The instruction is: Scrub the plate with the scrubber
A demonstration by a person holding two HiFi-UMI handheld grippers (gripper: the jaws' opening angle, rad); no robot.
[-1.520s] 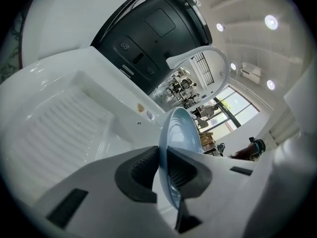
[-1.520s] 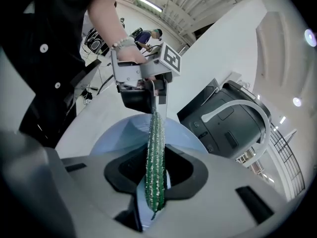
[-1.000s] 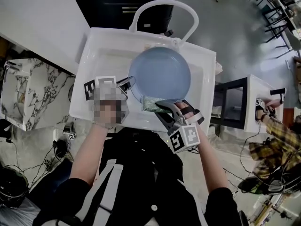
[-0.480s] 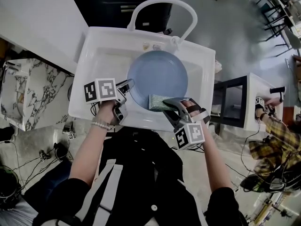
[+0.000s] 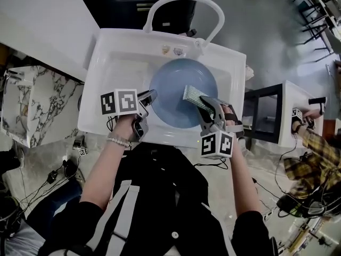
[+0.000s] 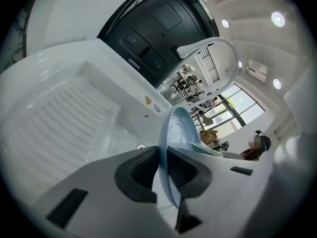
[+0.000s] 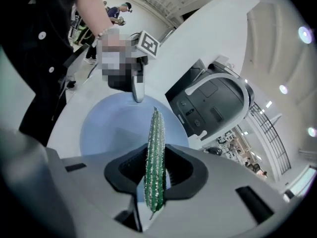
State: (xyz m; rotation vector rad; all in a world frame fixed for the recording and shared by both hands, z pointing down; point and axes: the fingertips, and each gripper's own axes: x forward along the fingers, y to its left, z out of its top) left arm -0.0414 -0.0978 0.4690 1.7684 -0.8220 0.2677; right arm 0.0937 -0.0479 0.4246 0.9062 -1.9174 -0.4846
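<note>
A pale blue plate (image 5: 178, 92) is held over the white sink (image 5: 106, 73). My left gripper (image 5: 151, 96) is shut on the plate's left rim; in the left gripper view the rim (image 6: 165, 148) stands edge-on between the dark pads. My right gripper (image 5: 205, 106) is shut on a thin green scrubber (image 5: 193, 95), which lies on the plate's right half. Seen from the right gripper view, the scrubber (image 7: 154, 155) stands edge-on between the pads, over the plate (image 7: 111, 130), with the left gripper (image 7: 137, 90) on the far rim.
A white arched faucet (image 5: 181, 4) rises at the sink's back. A ribbed drainboard (image 6: 54, 128) forms the sink's left side. A dark appliance (image 6: 158, 24) stands behind. A white side table (image 5: 290, 116) and another person's sleeve (image 5: 314, 153) are at right.
The right gripper has carried the scrubber from the plate's near rim up and right across its face. The plate and left gripper have shifted slightly right.
</note>
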